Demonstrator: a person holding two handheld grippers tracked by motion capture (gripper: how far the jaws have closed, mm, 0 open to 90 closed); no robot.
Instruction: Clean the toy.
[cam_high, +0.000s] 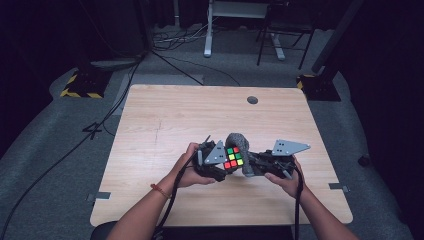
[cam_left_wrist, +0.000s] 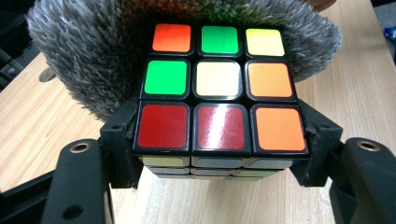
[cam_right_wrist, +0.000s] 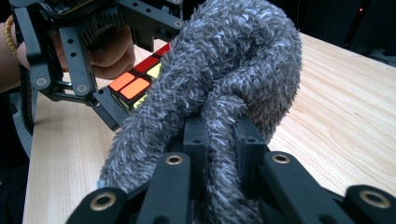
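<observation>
A scrambled puzzle cube (cam_left_wrist: 219, 93) with red, green, yellow and orange stickers sits between the jaws of my left gripper (cam_left_wrist: 219, 154), which is shut on its lower layer. From above the cube (cam_high: 233, 156) is held just over the table near the front middle, with the left gripper (cam_high: 225, 162) on its left side. A grey fuzzy cloth (cam_right_wrist: 233, 79) curls against the cube's far side. My right gripper (cam_right_wrist: 223, 140) is shut on a bunched fold of that cloth (cam_high: 239, 145). In the right gripper view the left gripper (cam_right_wrist: 109, 105) and the cube (cam_right_wrist: 135, 84) lie behind the cloth.
The wooden table (cam_high: 165, 125) has bare room behind and to both sides of the hands. A round dark grommet (cam_high: 252, 100) sits near the table's far edge. Cables and a desk frame (cam_high: 240, 25) lie on the floor beyond.
</observation>
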